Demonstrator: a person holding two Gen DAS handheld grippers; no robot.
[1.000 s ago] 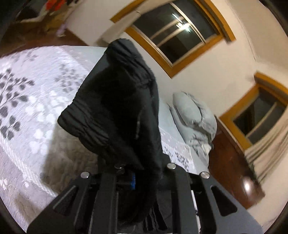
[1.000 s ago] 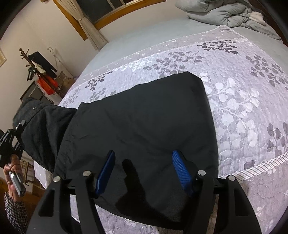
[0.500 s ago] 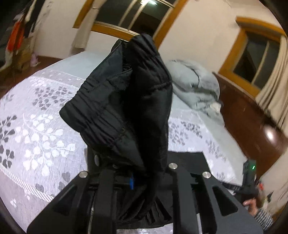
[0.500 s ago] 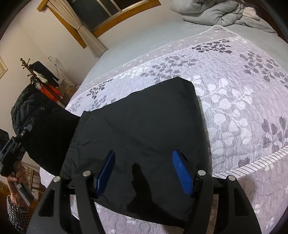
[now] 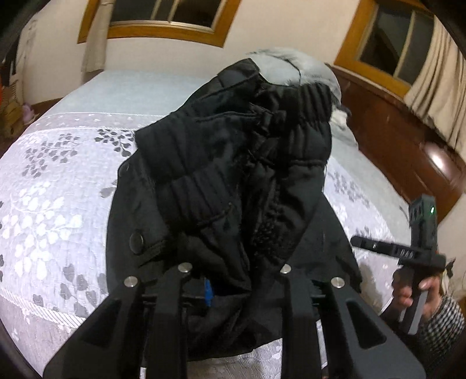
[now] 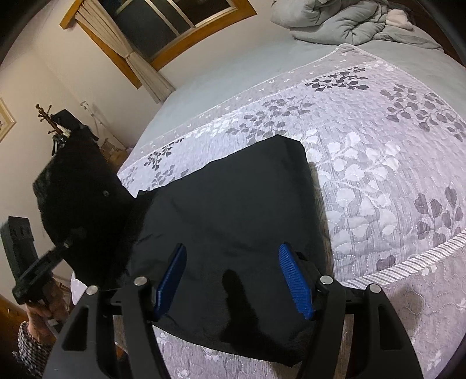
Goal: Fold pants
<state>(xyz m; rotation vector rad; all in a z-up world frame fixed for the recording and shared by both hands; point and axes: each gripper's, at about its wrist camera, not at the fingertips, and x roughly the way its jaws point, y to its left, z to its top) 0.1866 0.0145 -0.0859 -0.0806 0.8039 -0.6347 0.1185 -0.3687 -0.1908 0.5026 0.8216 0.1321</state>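
**Pants half-lifted over the bed, waistband end in the left tool**

The pants (image 6: 233,221), black and padded, lie partly flat on the bed (image 6: 378,180); the flat part rests across the leaf-patterned grey and white coverlet (image 5: 49,210), reaching the near edge. The waistband end (image 5: 241,163) is raised off the bed in a bunched heap, with its ribbed elastic band and a round snap button (image 5: 136,242) showing in the left wrist view. The left tool (image 5: 233,288) is closed on this bunched fabric: cloth fills the gap between its fingers and a sliver of blue pad (image 5: 207,291) peeks out beside it. From the right wrist view the same raised heap (image 6: 84,204) hangs at the left edge of the bed, with the left tool's handle held in the person's left hand (image 6: 43,309) below it.

The right tool (image 6: 233,280) stands wide, its blue ribbed pads (image 6: 292,280) well apart and gripping nothing, hovering just above the near part of the flat pants. In the left wrist view it appears at the far right, held in the right hand (image 5: 413,294), with a small green light (image 5: 432,210) on its body.

A crumpled grey duvet (image 6: 346,23) lies at the head of the bed. Wood-framed windows (image 5: 166,20) with curtains line the walls. No brand, label or legible writing shows on the pants or either tool.
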